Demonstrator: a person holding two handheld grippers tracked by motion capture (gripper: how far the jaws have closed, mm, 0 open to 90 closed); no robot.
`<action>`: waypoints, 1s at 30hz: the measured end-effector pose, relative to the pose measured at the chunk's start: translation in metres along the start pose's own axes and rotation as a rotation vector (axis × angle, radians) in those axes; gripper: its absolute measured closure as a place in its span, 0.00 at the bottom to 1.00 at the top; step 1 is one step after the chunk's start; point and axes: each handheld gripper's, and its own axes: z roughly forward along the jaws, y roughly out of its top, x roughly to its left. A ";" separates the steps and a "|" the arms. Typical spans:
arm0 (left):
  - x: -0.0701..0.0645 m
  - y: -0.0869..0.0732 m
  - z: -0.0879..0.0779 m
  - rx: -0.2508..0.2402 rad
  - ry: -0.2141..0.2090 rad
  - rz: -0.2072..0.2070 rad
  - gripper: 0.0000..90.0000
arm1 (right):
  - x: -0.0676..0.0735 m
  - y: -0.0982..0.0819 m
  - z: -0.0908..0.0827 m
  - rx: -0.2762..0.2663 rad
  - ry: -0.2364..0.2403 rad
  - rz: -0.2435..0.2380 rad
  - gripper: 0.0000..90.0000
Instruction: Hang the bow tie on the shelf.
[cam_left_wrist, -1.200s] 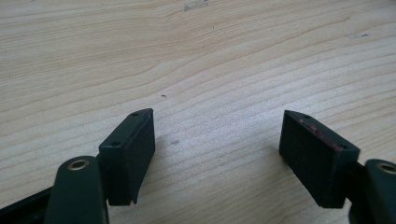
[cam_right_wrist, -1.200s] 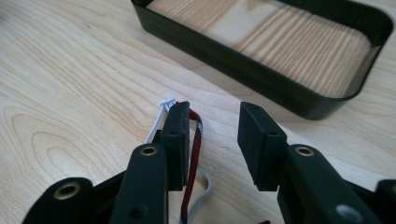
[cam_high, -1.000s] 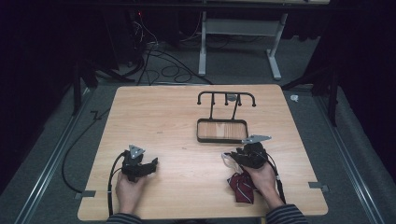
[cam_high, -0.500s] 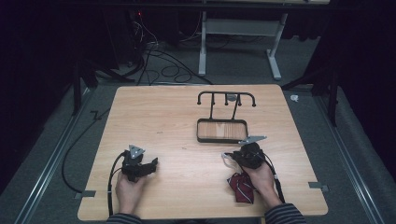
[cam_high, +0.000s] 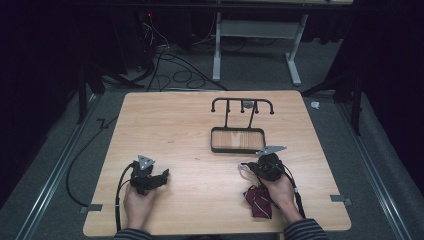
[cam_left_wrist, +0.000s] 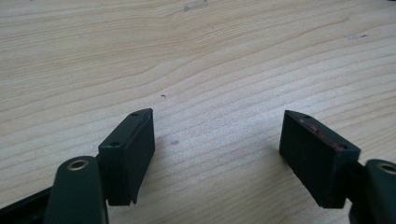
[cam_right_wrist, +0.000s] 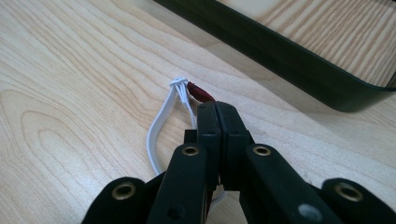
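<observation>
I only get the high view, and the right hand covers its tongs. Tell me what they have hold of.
Observer: The right tongs have just been closing and are now shut on the white band, next to its red end.
Operator: Report the left tongs too.
Observer: The left tongs stand wide open above the bare table, with nothing between them.

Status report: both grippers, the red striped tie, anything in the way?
Left gripper open, idle. Right gripper just closed on red striped tie's white elastic loop. Black rack ahead, apart.
</observation>
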 end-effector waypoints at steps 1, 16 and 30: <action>0.000 0.000 0.000 0.000 0.000 0.000 0.30 | 0.000 0.000 0.000 -0.006 0.000 -0.004 1.00; 0.000 0.000 0.000 0.000 0.000 0.000 0.30 | 0.001 0.001 -0.014 -0.044 -0.011 -0.015 1.00; 0.000 0.000 0.000 0.001 -0.002 -0.001 0.30 | 0.004 0.008 -0.032 -0.091 -0.047 -0.043 1.00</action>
